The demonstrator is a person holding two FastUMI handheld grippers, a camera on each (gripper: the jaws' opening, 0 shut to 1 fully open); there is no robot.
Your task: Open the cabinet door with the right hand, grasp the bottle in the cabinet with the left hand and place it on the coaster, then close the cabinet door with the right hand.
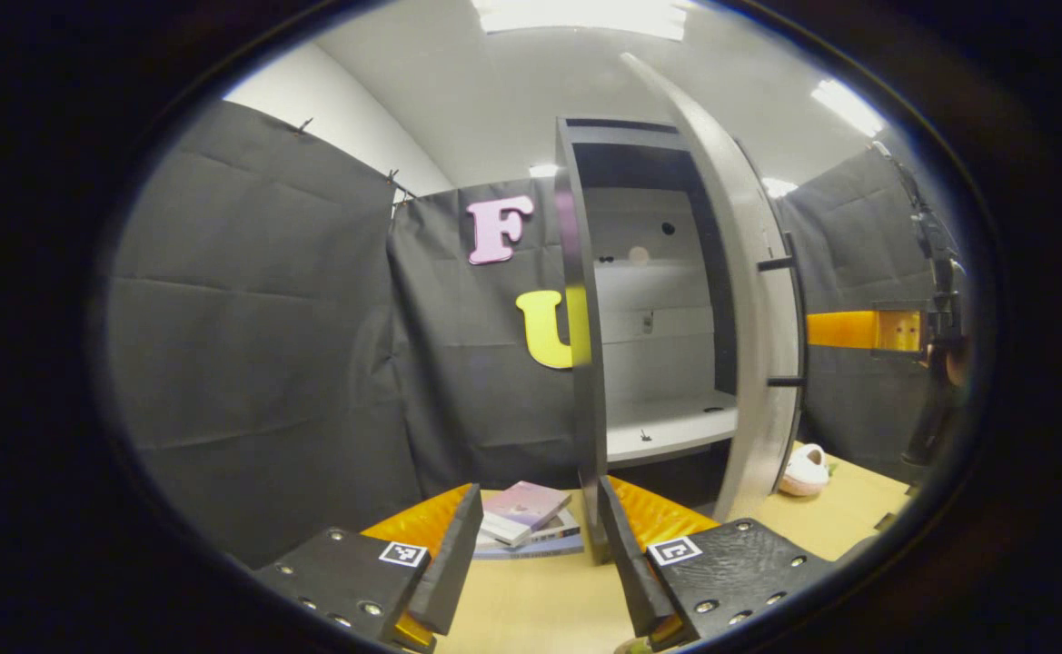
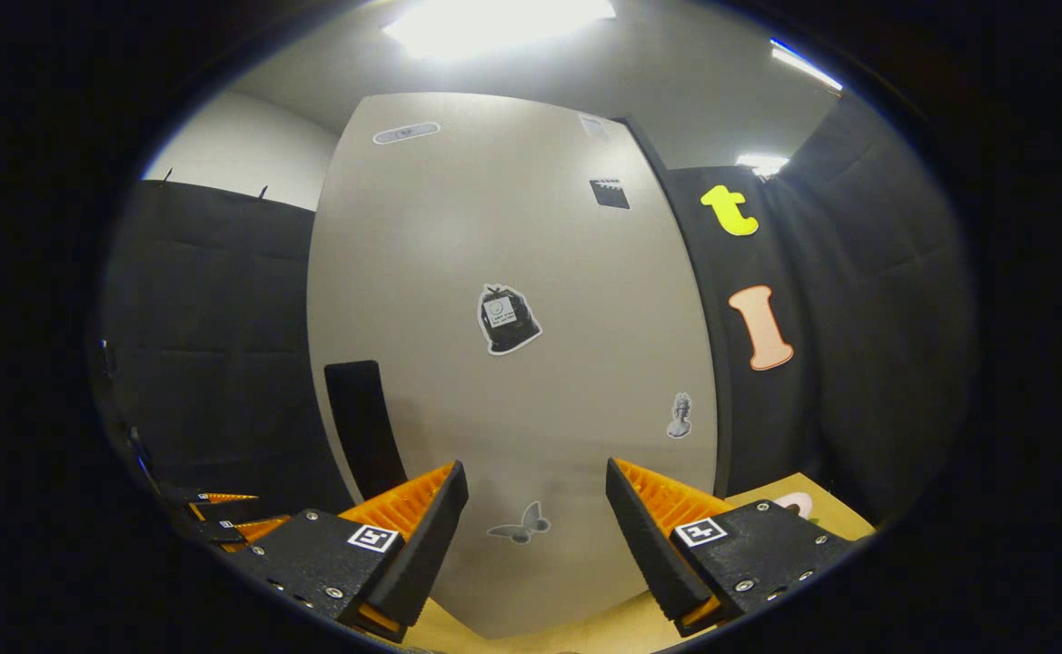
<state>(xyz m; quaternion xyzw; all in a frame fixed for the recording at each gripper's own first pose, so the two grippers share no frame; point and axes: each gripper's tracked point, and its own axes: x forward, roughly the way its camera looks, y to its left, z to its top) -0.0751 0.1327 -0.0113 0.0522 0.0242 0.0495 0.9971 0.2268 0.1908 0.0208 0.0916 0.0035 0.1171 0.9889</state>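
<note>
Pale wooden tabletop [image 1: 531, 609], black cloth walls all round. The cabinet [image 1: 653, 300] stands at the far side, its door [image 1: 749, 318] swung open; pale shelves show inside, and I cannot make out the bottle. Books [image 1: 526, 518] lie left of it, a slipper [image 1: 805, 470] right. Left gripper [image 1: 538, 545] hangs spread wide, holding nothing. Right gripper [image 2: 538, 531] also spread, empty, facing the stickered door front.

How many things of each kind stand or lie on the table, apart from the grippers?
Cabinet, door open: 1
Books, stacked beside the cabinet: 3, as far as the pile shows
Small pale pink-and-white object near the door: 1
Total: 5
</note>
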